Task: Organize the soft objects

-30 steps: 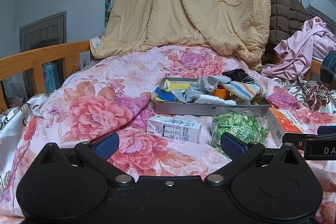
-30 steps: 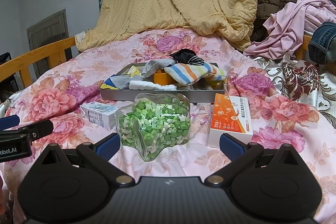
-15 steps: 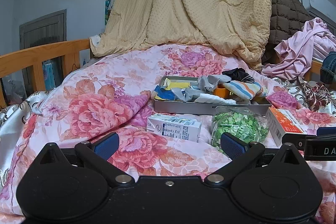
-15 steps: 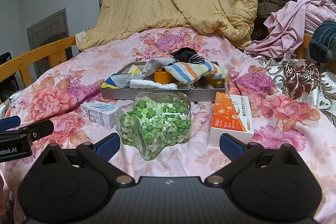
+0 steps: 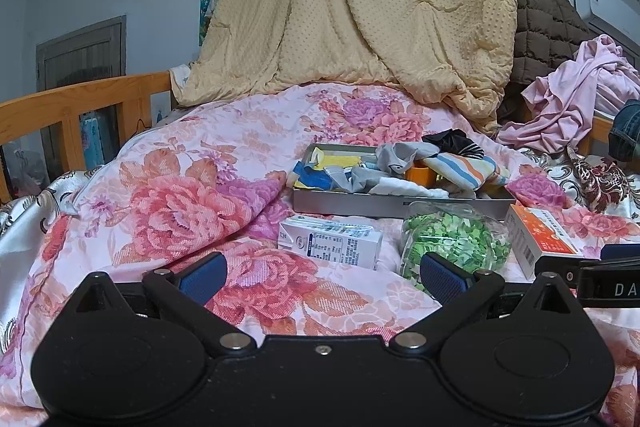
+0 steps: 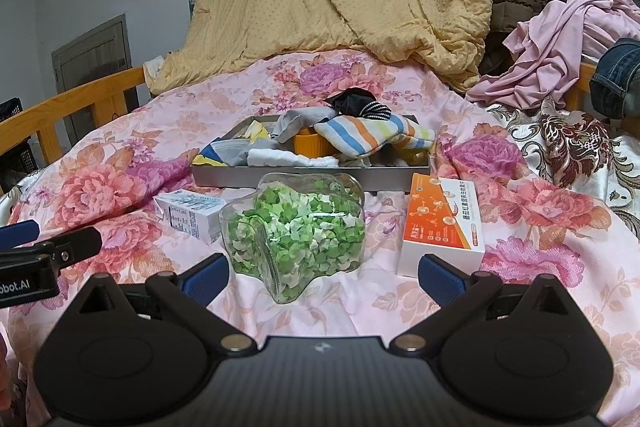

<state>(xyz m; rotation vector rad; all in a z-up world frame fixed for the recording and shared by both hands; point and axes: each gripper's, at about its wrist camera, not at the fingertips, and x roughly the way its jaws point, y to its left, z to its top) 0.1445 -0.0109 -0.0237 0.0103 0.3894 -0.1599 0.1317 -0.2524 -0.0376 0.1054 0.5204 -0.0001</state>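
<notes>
Striped sock (image 6: 372, 137) draped lengthwise left-right over tray (image 6: 304, 177), tools spread

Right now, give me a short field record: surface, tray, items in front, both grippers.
surface: floral quilt on a bed
tray: grey metal tray heaped with cloth items, striped sock on top, orange cup among them
front row: small carton, clear jar of green paper stars, orange-white box
left gripper: open, empty, facing the carton
right gripper: open, empty, jar straight ahead
contact: neither gripper touches any item
</notes>
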